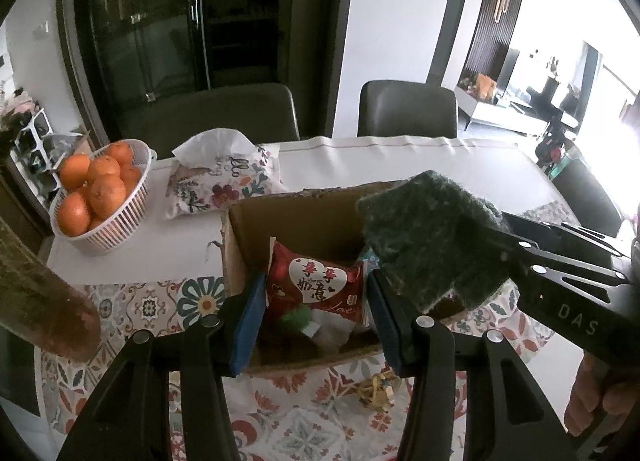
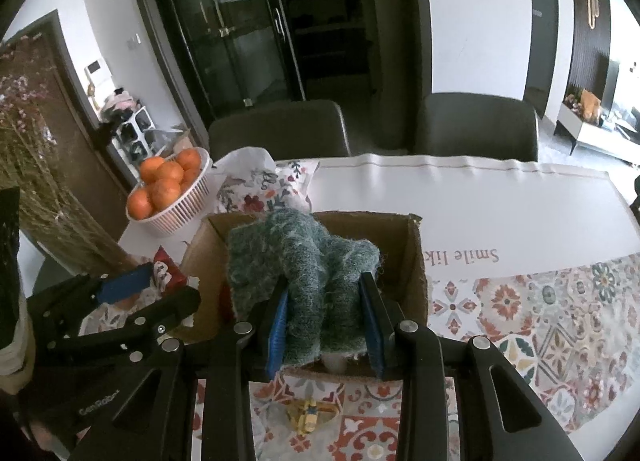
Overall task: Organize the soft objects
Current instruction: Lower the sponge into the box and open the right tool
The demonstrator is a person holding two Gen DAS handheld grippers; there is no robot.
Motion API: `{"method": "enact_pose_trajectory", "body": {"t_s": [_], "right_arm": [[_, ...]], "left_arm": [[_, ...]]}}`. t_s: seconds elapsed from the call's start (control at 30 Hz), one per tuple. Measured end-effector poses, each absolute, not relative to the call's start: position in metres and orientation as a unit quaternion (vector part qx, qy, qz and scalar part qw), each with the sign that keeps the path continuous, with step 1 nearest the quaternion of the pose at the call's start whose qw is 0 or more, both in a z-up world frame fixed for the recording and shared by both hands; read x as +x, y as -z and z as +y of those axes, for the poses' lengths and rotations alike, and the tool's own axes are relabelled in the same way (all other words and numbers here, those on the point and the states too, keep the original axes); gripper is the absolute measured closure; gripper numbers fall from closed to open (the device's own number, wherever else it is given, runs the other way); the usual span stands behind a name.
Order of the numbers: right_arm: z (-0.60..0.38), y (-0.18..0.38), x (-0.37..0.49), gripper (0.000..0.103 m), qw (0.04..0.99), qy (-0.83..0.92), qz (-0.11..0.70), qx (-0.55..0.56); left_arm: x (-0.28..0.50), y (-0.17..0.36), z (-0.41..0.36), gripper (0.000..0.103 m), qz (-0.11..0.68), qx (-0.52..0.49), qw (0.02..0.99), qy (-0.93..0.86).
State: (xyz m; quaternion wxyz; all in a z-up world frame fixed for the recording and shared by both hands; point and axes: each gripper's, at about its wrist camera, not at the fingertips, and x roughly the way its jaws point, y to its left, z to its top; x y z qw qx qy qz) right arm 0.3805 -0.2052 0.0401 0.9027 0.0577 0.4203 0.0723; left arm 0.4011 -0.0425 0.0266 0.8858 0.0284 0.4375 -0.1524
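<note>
My right gripper [image 2: 324, 295] is shut on a dark green fuzzy scouring pad [image 2: 304, 261], which it holds above an open cardboard box [image 2: 416, 261]. The left wrist view shows that green pad [image 1: 432, 237] at the right, over the box [image 1: 304, 201]. My left gripper [image 1: 316, 301] is shut on a red snack packet with a white heart [image 1: 316, 285], its blue pads against the packet's two sides. Seen from the right wrist, the left gripper [image 2: 156, 295] and the red packet [image 2: 168, 273] hang at the box's left edge. Green and white soft items [image 1: 304, 319] lie inside the box.
A white basket of oranges [image 1: 100, 197] and a floral tissue pouch [image 1: 224, 177] stand behind the box at the left. Dried flowers [image 2: 40, 201] rise at the far left. A small yellow item [image 2: 308, 413] lies on the patterned cloth before the box. Two dark chairs [image 1: 408, 109] stand beyond the table.
</note>
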Motion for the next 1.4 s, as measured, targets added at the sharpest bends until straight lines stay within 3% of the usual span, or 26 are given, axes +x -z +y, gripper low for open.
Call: {"method": "enact_pose_trajectory", "body": {"t_s": [0.57,0.77,0.9,1.4], "right_arm": [[-0.204,0.005,0.415,0.068,0.882,-0.079,0.462,0.053],[-0.202,0.014,0.419,0.059,0.874,-0.084,0.475,0.058],[-0.203,0.018,0.421,0.049,0.867,-0.089,0.485,0.069],[-0.194,0.011,0.412,0.046,0.869,-0.081,0.485,0.059]], "left_arm": [[0.425,0.016,-0.049,0.05,0.473,0.045,0.866,0.16],[0.425,0.017,-0.048,0.04,0.475,0.048,0.866,0.152],[0.423,0.014,-0.045,0.039,0.471,0.05,0.869,0.146],[0.398,0.001,-0.028,0.037,0.468,0.042,0.874,0.122]]}}
